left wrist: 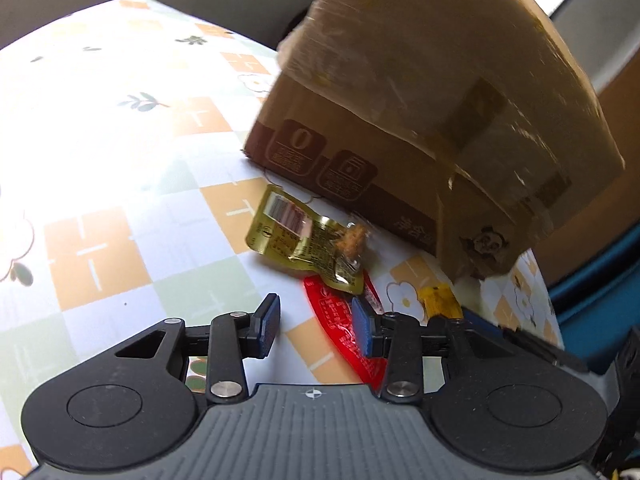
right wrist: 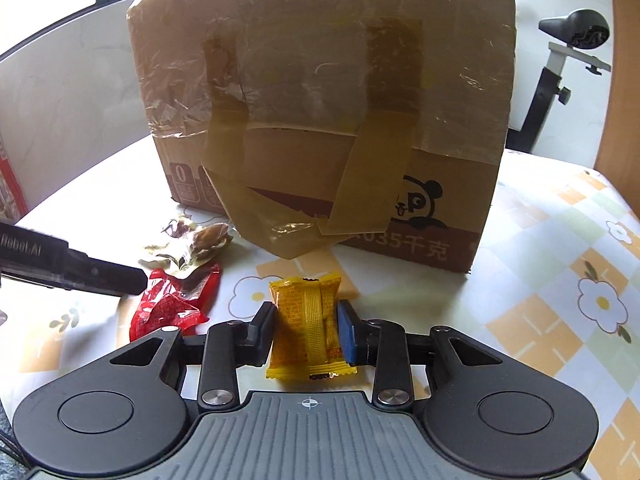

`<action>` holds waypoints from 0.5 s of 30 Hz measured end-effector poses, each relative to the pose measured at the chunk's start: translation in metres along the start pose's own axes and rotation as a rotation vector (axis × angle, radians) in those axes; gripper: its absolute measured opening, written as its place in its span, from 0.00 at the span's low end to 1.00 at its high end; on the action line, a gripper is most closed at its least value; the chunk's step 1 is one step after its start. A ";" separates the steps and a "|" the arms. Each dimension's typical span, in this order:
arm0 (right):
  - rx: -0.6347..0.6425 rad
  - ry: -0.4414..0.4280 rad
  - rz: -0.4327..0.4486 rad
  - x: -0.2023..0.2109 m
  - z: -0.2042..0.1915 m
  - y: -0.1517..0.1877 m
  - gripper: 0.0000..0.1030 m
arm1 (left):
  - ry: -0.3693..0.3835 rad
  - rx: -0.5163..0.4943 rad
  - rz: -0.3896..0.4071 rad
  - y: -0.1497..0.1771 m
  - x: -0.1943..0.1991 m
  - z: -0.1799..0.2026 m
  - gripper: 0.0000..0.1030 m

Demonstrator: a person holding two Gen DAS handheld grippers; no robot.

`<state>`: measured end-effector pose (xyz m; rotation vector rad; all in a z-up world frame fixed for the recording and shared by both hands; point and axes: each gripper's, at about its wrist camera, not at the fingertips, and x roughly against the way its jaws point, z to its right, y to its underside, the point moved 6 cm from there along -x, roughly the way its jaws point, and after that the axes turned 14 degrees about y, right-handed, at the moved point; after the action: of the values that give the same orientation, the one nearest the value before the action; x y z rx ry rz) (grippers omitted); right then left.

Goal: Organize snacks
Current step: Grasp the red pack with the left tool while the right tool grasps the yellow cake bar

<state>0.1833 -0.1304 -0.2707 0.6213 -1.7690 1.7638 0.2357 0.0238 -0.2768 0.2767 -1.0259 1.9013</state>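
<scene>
The left gripper (left wrist: 316, 326) hovers low with its jaws apart, gripping nothing; the right gripper (right wrist: 306, 326) has its fingers pressed against a packet.

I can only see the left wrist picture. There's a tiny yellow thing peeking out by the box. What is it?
Observer: A yellow snack packet, lying flat between the right gripper fingers.
Operator: Is it squeezed?
Observer: The fingers sit right against its sides; I can't tell how firmly.
Operator: Does the cardboard box have a picture?
Observer: Yes, a panda face printed low on the side facing the right gripper.
</scene>
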 end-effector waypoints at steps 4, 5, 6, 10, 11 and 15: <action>-0.013 -0.011 0.001 -0.001 0.000 0.000 0.30 | -0.039 -0.013 0.017 -0.001 0.001 0.008 0.55; -0.021 -0.016 0.000 -0.003 -0.002 0.000 0.30 | -0.047 -0.021 0.013 0.001 -0.001 0.011 0.60; -0.027 -0.021 0.000 -0.003 -0.001 -0.001 0.30 | -0.048 -0.024 0.010 0.002 -0.003 0.015 0.62; -0.038 -0.029 0.000 -0.001 0.000 0.000 0.30 | -0.075 -0.071 -0.024 0.010 -0.018 0.032 0.63; -0.039 -0.030 0.000 -0.001 0.001 0.000 0.30 | -0.083 -0.089 -0.031 0.013 -0.023 0.037 0.63; -0.060 -0.044 0.000 -0.001 0.002 0.000 0.29 | -0.126 -0.161 -0.044 0.019 -0.038 0.049 0.70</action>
<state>0.1837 -0.1324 -0.2714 0.6402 -1.8443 1.7023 0.2305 -0.0411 -0.2776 0.3256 -1.2402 1.7679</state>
